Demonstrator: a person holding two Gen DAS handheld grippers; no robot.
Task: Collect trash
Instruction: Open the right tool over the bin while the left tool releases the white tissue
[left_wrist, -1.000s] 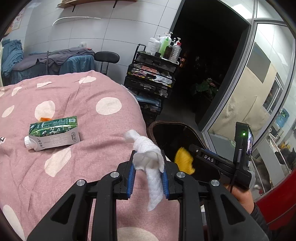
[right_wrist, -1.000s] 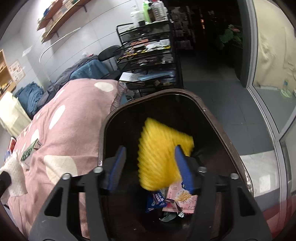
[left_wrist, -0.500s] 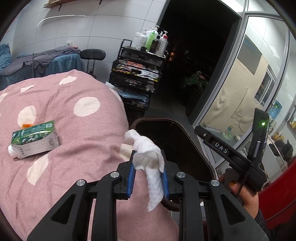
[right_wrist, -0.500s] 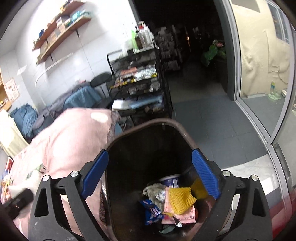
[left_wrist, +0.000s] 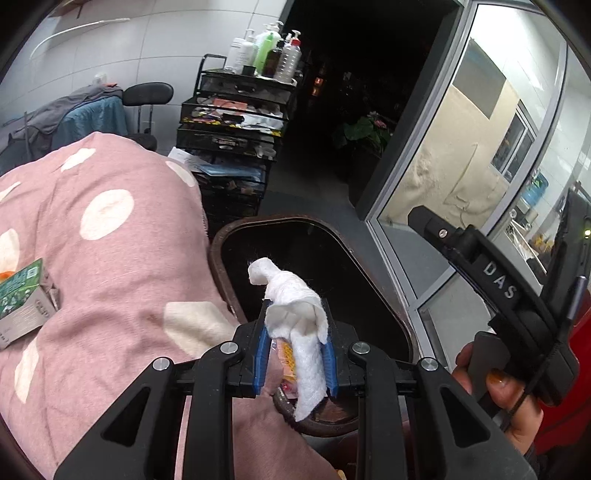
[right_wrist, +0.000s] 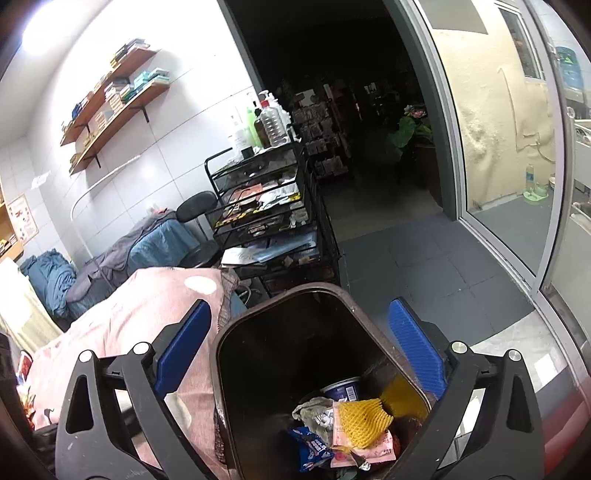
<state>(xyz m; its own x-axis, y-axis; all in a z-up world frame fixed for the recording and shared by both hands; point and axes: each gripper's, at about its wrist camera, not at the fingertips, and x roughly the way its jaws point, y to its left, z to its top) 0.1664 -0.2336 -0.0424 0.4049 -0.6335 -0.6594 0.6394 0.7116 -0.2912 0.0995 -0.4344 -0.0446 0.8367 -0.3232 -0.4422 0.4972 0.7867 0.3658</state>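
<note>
Your left gripper (left_wrist: 294, 354) is clamped on the crumpled white tissue (left_wrist: 295, 314), right above the near rim of the brown bin (left_wrist: 373, 266). Carry it further over the dark opening before you let go, so the hanging tail clears the rim. Your right gripper (right_wrist: 297, 350) has just been opening and now stands wide, with nothing between its jaws; the yellow foam net (right_wrist: 364, 415) lies inside. Mind the pink spotted blanket (left_wrist: 110, 266) just left, where the green carton (left_wrist: 22, 295) waits.
</note>
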